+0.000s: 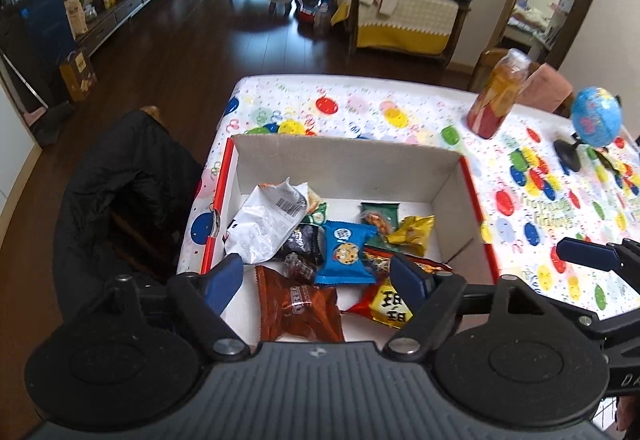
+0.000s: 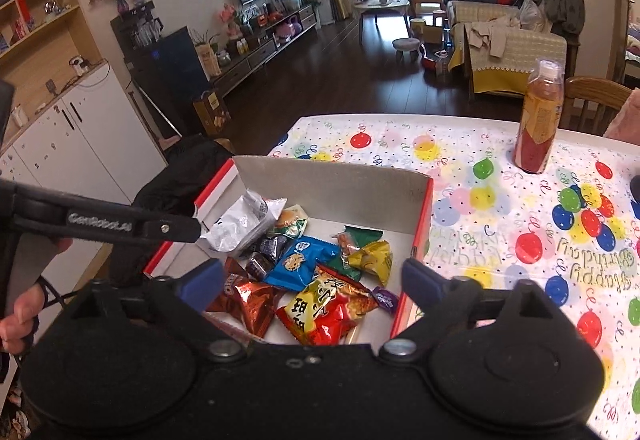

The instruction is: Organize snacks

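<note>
An open cardboard box (image 1: 344,164) with red outer sides stands on the table and holds several snack packets: a white bag (image 1: 264,220), a blue cookie packet (image 1: 344,252), a brown Oreo packet (image 1: 300,308), a yellow-red packet (image 1: 388,306) and a yellow one (image 1: 412,234). My left gripper (image 1: 318,276) is open and empty, held above the box's near end. The box (image 2: 336,188) shows in the right wrist view too, with the blue packet (image 2: 300,262) and the yellow-red packet (image 2: 324,310). My right gripper (image 2: 312,280) is open and empty above it.
A bottle of orange drink (image 1: 498,96) and a small blue globe (image 1: 596,116) stand on the balloon-print tablecloth (image 1: 540,200) right of the box. A chair with a black jacket (image 1: 120,180) is left of the table. The bottle (image 2: 540,120) stands far right.
</note>
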Demonstrator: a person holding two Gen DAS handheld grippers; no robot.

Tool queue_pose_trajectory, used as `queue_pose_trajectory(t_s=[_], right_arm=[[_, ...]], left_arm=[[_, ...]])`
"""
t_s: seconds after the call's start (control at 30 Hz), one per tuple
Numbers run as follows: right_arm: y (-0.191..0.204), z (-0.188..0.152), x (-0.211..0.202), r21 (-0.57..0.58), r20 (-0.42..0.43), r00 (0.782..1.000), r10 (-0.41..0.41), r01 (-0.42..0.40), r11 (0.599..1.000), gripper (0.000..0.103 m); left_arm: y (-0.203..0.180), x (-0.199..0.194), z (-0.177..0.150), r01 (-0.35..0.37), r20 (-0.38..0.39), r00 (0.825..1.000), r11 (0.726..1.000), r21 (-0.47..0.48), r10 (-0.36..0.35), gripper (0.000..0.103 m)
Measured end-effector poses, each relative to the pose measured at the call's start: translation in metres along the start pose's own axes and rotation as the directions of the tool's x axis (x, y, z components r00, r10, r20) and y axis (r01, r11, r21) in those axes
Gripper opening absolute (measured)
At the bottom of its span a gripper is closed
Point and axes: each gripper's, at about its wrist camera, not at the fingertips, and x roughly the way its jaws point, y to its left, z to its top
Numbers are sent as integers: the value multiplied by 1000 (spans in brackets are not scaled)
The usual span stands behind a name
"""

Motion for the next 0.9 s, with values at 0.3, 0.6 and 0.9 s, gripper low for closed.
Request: queue_pose_trajectory(t_s=[0.3, 0.6, 0.9], right_arm=[[4, -18, -23, 42, 90, 996, 5, -8, 999, 103], [11, -35, -37, 84, 145, 989, -30, 18, 996, 103], [20, -46, -49, 70, 195, 978, -70, 58, 996, 103]], left_arm=[[-1, -27, -26, 21, 86, 996, 1000, 20, -23, 94], [-1, -47, -41, 38, 147, 989, 999, -26, -34, 102], [-9, -56, -61, 40, 146, 989, 998, -48, -33, 102]])
